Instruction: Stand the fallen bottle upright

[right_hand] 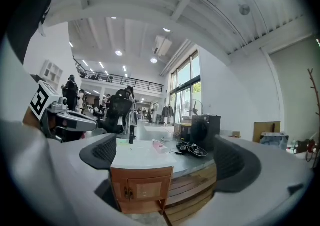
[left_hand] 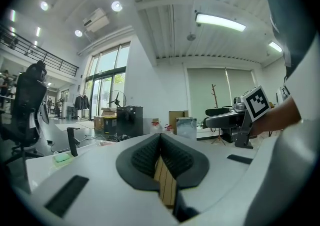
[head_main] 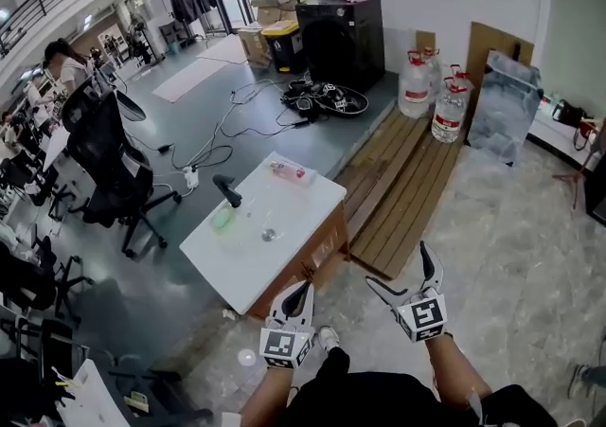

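Observation:
The fallen bottle (head_main: 289,170) is clear with a pink label and lies on its side near the far edge of a white table (head_main: 284,259). In the right gripper view the bottle (right_hand: 159,145) lies on the table (right_hand: 142,157) straight ahead between the jaws, well out of reach. My left gripper (head_main: 297,297) hangs shut and empty just short of the table's near corner. My right gripper (head_main: 402,269) is open and empty over the floor to the right. In the left gripper view the pads (left_hand: 145,157) are pressed together.
On the table stand a black post (head_main: 227,190), a green object (head_main: 222,219) and a small clear item (head_main: 269,234). Wooden planks (head_main: 402,188) lie on the floor to the right. An office chair (head_main: 109,165), cables (head_main: 322,98) and water jugs (head_main: 431,89) are farther off.

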A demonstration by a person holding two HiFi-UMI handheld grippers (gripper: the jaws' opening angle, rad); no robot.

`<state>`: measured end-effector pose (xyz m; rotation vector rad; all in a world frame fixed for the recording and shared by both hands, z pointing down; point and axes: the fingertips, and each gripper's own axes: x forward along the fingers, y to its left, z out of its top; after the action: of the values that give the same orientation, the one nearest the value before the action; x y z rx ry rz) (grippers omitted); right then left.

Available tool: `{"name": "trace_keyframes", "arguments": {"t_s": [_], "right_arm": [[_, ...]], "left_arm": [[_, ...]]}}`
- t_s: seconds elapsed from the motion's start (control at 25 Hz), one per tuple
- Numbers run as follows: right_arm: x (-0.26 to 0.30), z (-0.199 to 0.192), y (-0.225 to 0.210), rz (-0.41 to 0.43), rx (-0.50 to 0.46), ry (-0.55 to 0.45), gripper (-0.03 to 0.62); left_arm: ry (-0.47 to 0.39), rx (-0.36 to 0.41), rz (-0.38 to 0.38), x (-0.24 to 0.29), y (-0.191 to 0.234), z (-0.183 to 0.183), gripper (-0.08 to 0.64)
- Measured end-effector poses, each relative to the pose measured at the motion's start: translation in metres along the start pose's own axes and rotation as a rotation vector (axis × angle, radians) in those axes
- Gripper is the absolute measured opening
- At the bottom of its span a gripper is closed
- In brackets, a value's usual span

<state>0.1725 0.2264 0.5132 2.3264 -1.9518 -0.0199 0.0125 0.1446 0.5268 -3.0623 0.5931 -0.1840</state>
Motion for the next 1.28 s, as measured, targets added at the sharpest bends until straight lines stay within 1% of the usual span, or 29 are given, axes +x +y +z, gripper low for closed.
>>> {"name": "trace_keyframes", "arguments": {"t_s": [0.16,0.44,0.6,0.8,1.04,1.28], "right_arm": [[0.064,0.011,0.0,0.034,-0.021,0.009,0.6],[0.163,0.033,0.018,0.077,-0.027,0.002,0.6],[0.213,0.041,0.031,0.11,-0.025,0.008,0.6],[0.268,0.042,0.051,0.14,-0.049,0.014,0.6],[0.312,0.044,0.066,0.163,-0.042,0.025,0.6],[0.343,0.046,0.068,0.168,-0.031,0.031,0.6]], "left_arm": [[-0.004,-0.014,0.015,0.033,0.044,0.007,0.018],[-0.001,-0.025,0.041,0.066,0.131,0.012,0.018],[-0.004,-0.035,0.062,0.079,0.177,0.014,0.018],[-0.004,-0.038,0.087,0.087,0.232,0.014,0.018],[-0.006,-0.05,0.117,0.093,0.279,0.012,0.018],[0.002,-0.071,0.135,0.098,0.303,0.006,0.018]]}}
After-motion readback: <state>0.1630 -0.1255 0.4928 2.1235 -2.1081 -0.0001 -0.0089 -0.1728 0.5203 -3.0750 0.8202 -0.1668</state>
